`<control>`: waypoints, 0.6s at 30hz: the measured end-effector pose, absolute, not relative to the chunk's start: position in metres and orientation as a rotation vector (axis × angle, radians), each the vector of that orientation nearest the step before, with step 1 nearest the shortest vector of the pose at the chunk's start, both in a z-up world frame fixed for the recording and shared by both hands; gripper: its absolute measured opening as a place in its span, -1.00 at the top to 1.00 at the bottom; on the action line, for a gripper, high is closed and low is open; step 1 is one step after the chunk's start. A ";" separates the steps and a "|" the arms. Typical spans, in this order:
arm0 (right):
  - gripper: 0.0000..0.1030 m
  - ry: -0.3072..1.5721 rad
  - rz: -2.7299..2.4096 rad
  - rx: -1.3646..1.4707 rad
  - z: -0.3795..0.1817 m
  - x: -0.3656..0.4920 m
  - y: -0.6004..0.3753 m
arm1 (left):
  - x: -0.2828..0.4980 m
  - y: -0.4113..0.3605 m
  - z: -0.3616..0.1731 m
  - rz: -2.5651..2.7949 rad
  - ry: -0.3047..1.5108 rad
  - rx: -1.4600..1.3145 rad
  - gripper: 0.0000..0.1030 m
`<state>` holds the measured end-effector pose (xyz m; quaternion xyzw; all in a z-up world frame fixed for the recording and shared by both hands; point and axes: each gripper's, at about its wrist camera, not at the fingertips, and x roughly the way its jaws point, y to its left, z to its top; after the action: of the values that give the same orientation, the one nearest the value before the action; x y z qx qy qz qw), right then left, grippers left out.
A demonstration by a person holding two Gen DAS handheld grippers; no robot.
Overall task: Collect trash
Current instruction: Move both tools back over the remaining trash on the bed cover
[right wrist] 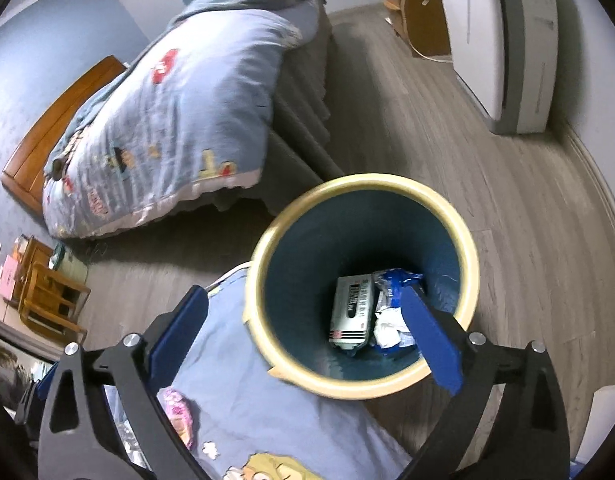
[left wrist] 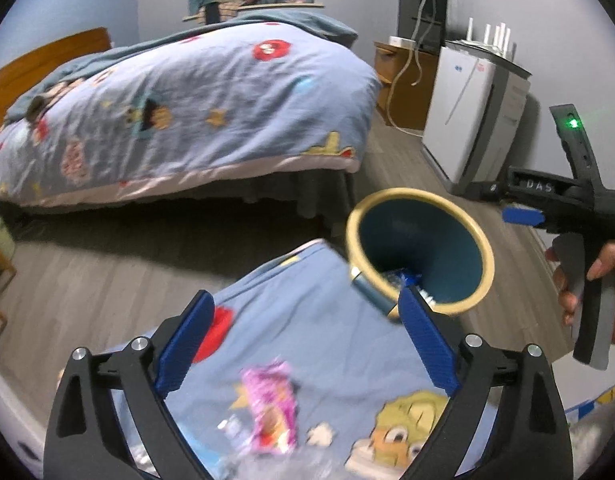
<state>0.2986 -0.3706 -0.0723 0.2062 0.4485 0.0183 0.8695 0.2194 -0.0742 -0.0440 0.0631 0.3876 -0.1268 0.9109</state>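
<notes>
Trash lay in two places: a pink wrapper on the near bed's blue cartoon sheet, and a grey-white pack with crumpled blue-white wrappers at the bottom of the yellow-rimmed blue bin standing just beside that bed. Only the right wrist view looked into the bin. Only the left view showed the right hand-held gripper held over the bin. The left hand-held gripper was spread, empty, over the sheet; the right was spread too. A second bed stood across the grey plank floor.
</notes>
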 end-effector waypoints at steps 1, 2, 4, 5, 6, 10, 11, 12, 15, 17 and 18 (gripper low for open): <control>-0.86 0.935 0.051 0.425 -0.067 0.294 -0.362 | 0.211 -0.064 -0.040 -0.251 0.795 0.129 -0.81; -0.89 0.932 0.059 0.420 -0.064 0.291 -0.357 | 0.207 -0.059 -0.037 -0.245 0.792 0.130 -0.81; -0.89 0.922 0.088 0.394 -0.055 0.281 -0.340 | 0.191 -0.037 -0.030 -0.209 0.782 0.140 -0.83; -0.89 0.919 0.100 0.384 -0.052 0.279 -0.334 | 0.185 -0.025 -0.028 -0.187 0.781 0.137 -0.83; -0.89 0.912 0.117 0.366 -0.047 0.273 -0.324 | 0.180 -0.015 -0.027 -0.170 0.782 0.130 -0.83; -0.89 0.902 0.155 0.323 -0.037 0.258 -0.295 | 0.157 0.030 -0.025 -0.091 0.785 0.089 -0.84; -0.89 0.906 0.160 0.316 -0.037 0.254 -0.289 | 0.154 0.037 -0.026 -0.077 0.786 0.085 -0.84; -0.89 0.916 0.167 0.302 -0.038 0.251 -0.280 | 0.149 0.047 -0.029 -0.055 0.790 0.079 -0.84; -0.89 0.938 0.180 0.266 -0.040 0.243 -0.259 | 0.140 0.071 -0.039 -0.008 0.809 0.060 -0.84; -0.89 0.956 0.183 0.260 -0.042 0.237 -0.245 | 0.135 0.085 -0.048 0.018 0.834 0.041 -0.84; -0.89 0.963 0.185 0.267 -0.044 0.234 -0.240 | 0.134 0.089 -0.052 0.024 0.842 0.036 -0.84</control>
<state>0.2343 -0.2399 -0.0440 0.1279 0.4610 0.0885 0.8737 0.1341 0.0889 -0.0515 0.0173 0.4087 0.0119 0.9124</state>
